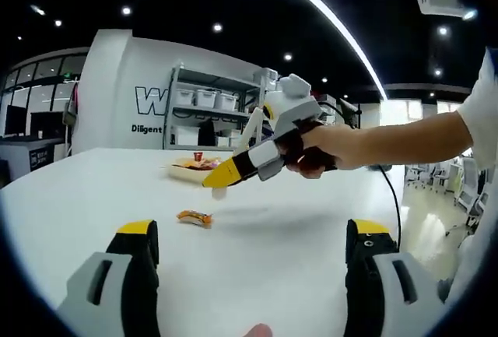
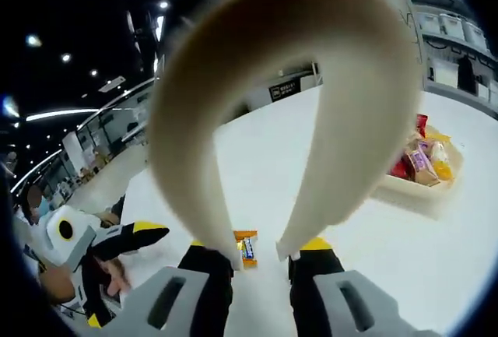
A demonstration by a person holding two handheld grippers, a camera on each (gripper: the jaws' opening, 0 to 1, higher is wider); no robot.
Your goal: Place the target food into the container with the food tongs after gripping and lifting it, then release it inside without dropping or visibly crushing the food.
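Spread wide apart, the left gripper (image 1: 253,251) jaws hold nothing above the white table (image 1: 70,197). Beyond them lies a small orange-wrapped snack (image 1: 194,217). Right gripper (image 2: 261,263) jaws clamp the cream plastic food tongs (image 2: 257,80), tips slightly apart over the snack. Farther off sits a shallow cream tray of packaged snacks (image 2: 424,170).

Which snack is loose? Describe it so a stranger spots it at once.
On the white table, look near the tray. The snack lies alone on bare tabletop, orange-wrapped, while the others sit heaped in that tray.
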